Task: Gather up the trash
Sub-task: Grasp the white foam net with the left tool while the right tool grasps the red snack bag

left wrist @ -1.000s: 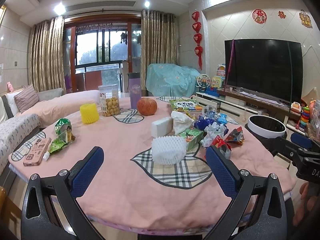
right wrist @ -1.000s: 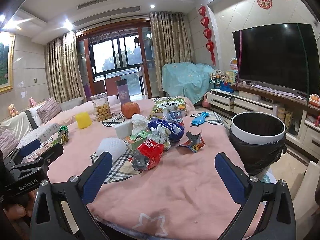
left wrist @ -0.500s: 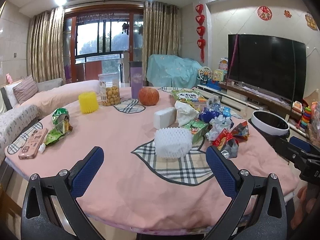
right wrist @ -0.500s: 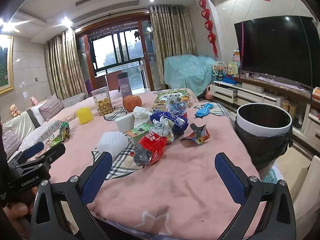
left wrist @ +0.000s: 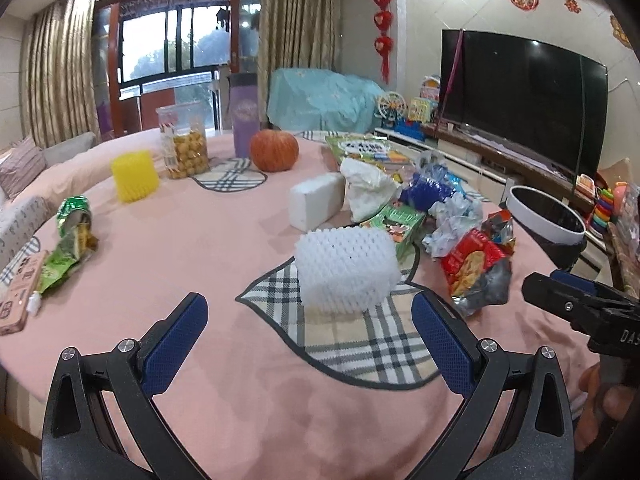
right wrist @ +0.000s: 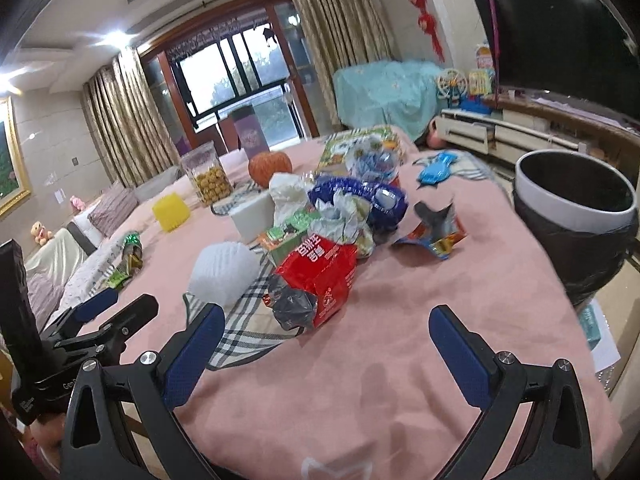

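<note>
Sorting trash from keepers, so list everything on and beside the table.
foam net: 1, white, table front
snack bag: 1, red, beside the net
wrapper pile: several, blue, white, green, table centre
foam block: 1, white, mid-table
yellow net: 1, far left
jar: 1, clear, far side
orange fruit: 1, far side
phone: 1, pink, left edge
bin: 1, white rim, black bag, right of table
left gripper: open
right gripper: open
</note>
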Motion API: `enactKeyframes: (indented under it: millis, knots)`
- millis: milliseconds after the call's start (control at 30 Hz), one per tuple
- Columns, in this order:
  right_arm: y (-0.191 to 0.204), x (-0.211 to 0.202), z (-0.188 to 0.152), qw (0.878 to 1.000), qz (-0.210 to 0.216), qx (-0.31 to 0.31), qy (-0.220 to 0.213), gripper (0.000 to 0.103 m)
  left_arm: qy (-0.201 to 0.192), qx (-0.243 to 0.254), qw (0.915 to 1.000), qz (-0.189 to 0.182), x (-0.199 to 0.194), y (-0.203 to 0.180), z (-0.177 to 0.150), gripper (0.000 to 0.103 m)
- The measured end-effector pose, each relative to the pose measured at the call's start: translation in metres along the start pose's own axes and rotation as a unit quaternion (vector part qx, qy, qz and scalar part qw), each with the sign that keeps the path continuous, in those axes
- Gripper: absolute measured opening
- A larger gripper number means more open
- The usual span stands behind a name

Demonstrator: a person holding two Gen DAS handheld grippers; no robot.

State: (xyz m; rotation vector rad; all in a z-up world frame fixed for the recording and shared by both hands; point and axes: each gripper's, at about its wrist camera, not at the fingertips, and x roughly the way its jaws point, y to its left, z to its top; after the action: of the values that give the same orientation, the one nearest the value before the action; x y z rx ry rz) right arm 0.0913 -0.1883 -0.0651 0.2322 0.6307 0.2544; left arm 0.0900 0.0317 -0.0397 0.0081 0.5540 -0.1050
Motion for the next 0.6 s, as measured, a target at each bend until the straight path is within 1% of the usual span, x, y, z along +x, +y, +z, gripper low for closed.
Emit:
enactKeyframes:
  millis: [167,267,367,400,433,467,500,533,567,600]
  knots:
    - [-0.007,0.023,0.006,0.999,0.006,0.018,0.026,0.101,0.023,-0.001,0.9996,-0.017,0.025,0.001,0.008,0.103]
    - [-0.007,0.035,0.011,0.999,0.013,0.022,0.037,0.098,0.038,-0.011,0.9988,-0.030,0.040,0.001,0.014,0.103]
    - [-0.008,0.046,0.012,0.998,0.020,0.030,0.051,0.090,0.048,-0.023,0.9976,-0.044,0.050,0.000,0.018,0.103]
    - [-0.008,0.049,0.012,0.998,0.022,0.033,0.057,0.084,0.048,-0.023,0.9977,-0.043,0.054,-0.002,0.019,0.103]
    - [-0.009,0.051,0.011,0.997,0.024,0.034,0.061,0.078,0.048,-0.019,0.9977,-0.043,0.056,-0.004,0.020,0.097]
    - [-0.010,0.053,0.011,0.997,0.025,0.034,0.064,0.073,0.050,-0.016,0.9977,-0.042,0.061,-0.006,0.020,0.091]
    - [-0.010,0.055,0.010,0.997,0.027,0.033,0.068,0.065,0.056,-0.013,0.9974,-0.043,0.064,-0.007,0.020,0.078]
    - [-0.011,0.056,0.010,0.996,0.033,0.033,0.071,0.060,0.064,-0.012,0.9967,-0.048,0.069,-0.008,0.019,0.064]
    - [-0.012,0.056,0.009,0.996,0.036,0.033,0.072,0.057,0.072,-0.015,0.9958,-0.055,0.072,-0.009,0.018,0.058]
    - [-0.013,0.055,0.009,0.996,0.037,0.032,0.072,0.049,0.075,-0.017,0.9954,-0.057,0.073,-0.010,0.017,0.051]
